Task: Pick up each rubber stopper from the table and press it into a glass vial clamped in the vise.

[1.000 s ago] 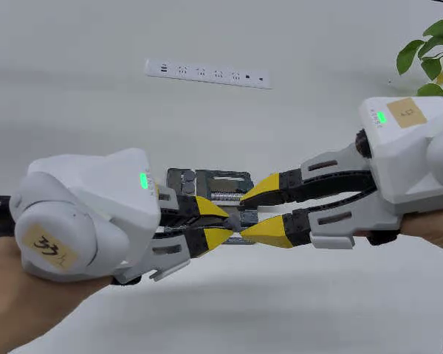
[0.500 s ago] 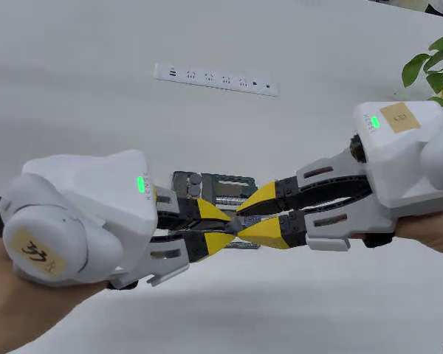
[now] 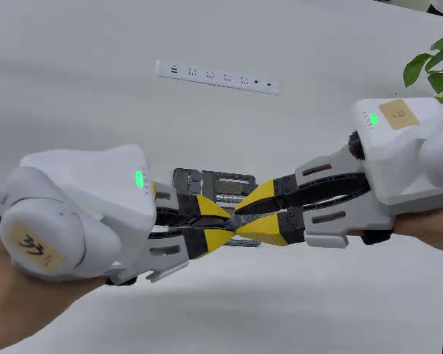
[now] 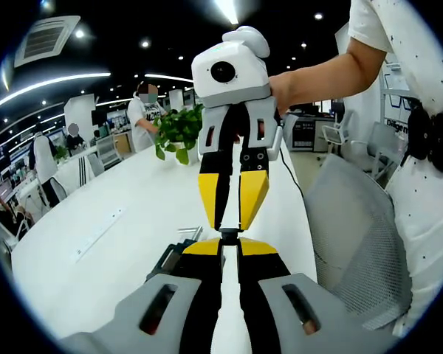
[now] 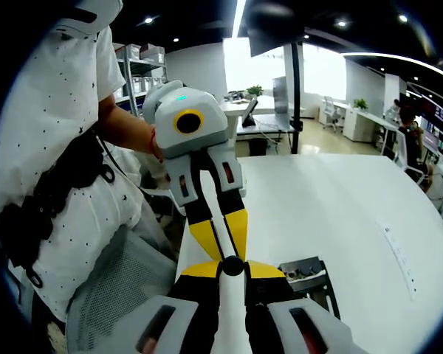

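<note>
Grippers tip to tip above vise point(image 3: 221, 184).
Right gripper point(image 5: 232, 267) clamps dark round stopper point(image 5: 232, 265); left gripper point(image 4: 227, 237) jaws nearly together, touching it, hold not discernible.

Left gripper point(image 3: 229, 223) and right gripper point(image 3: 242, 220) meet tip to tip, each with jaws pinched nearly together.

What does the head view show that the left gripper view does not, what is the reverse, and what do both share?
Head view, not the other: the left gripper's white housing. Left gripper view, not the other: a mesh chair, ceiling lights and people in the background. Both: the right gripper, the vise, the power strip, the plant and the white table.
</note>
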`<state>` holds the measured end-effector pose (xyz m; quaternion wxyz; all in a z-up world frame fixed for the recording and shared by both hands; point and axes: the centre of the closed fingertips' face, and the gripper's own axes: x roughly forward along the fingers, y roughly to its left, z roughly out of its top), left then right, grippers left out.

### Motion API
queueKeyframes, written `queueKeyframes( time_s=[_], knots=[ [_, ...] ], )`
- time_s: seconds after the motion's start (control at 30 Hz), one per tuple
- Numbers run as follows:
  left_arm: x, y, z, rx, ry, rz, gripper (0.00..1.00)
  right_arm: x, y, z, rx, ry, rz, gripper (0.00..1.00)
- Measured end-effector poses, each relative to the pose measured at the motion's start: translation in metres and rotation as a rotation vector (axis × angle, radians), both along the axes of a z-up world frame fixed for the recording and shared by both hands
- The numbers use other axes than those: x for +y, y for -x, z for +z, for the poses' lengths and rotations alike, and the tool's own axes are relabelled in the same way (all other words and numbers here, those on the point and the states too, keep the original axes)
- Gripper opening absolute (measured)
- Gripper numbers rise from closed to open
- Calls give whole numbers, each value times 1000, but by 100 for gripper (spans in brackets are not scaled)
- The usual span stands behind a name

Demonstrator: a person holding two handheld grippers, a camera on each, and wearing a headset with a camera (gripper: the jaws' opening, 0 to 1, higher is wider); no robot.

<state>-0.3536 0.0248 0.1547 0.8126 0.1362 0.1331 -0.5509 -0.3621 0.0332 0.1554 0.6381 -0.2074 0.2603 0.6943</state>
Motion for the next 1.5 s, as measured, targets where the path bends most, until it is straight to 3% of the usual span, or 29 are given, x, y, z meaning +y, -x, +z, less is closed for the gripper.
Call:
queueKeyframes(
  time_s=[0.57, 0.73, 1.13, 1.5],
  knots=[
    [0, 2, 2, 3, 14, -8, 4, 4, 3, 1, 24, -2, 2, 7],
    [1, 2, 1, 5, 15, -6, 4, 4, 3, 1, 3, 0, 15, 7],
    [1, 6, 1, 23, 22, -25, 4, 2, 7, 0, 10, 11, 41, 6],
    [3, 2, 1, 31, 32, -14, 4, 5, 3, 0, 1, 18, 27, 5]
  ],
)
